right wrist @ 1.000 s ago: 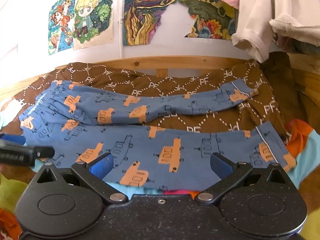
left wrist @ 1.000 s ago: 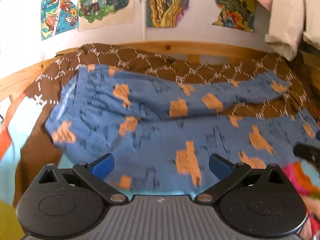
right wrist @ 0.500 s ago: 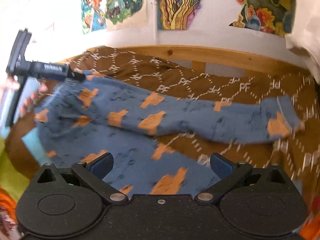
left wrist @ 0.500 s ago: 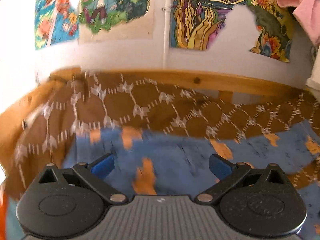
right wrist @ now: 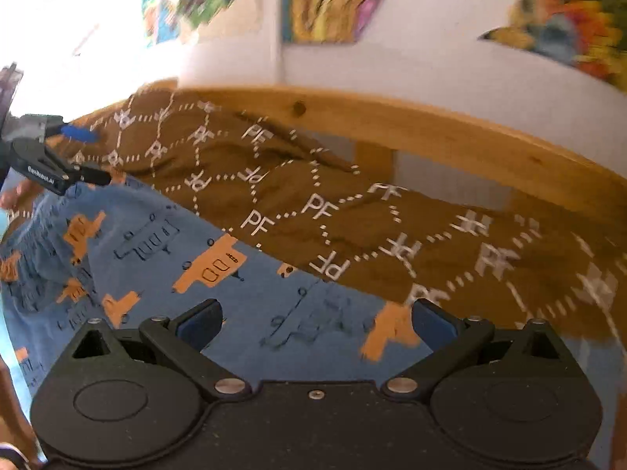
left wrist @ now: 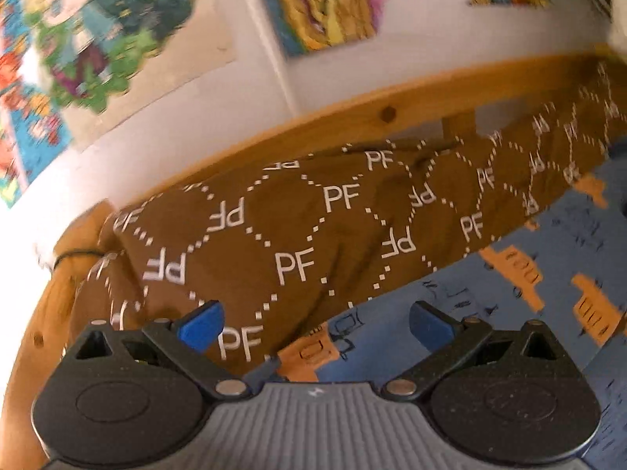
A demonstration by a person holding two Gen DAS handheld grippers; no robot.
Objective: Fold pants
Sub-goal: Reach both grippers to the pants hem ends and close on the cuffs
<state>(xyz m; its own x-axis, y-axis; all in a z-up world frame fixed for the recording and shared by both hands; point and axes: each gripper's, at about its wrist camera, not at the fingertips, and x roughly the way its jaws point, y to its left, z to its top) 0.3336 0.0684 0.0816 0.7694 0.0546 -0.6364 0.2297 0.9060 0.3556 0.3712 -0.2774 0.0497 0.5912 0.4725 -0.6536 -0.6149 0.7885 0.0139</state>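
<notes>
The blue pants (right wrist: 164, 258) with orange truck prints lie spread on a brown "PF" blanket (right wrist: 352, 203). My left gripper (left wrist: 315, 323) is open and empty over the far left corner of the pants (left wrist: 509, 293), with its left finger over the blanket (left wrist: 298, 231). It also shows at the left of the right wrist view (right wrist: 84, 152), at the pants' waist end. My right gripper (right wrist: 315, 323) is open and empty above the far edge of the pants, further along to the right.
A wooden bed rail (right wrist: 450, 133) runs behind the blanket and curves round at the left (left wrist: 62, 290). A white wall with colourful posters (left wrist: 325, 4) stands behind it. A hand (right wrist: 15, 192) holds the left gripper.
Both grippers have moved forward and down to the far edge of the pants, the left one to the left corner. Both stay open.
</notes>
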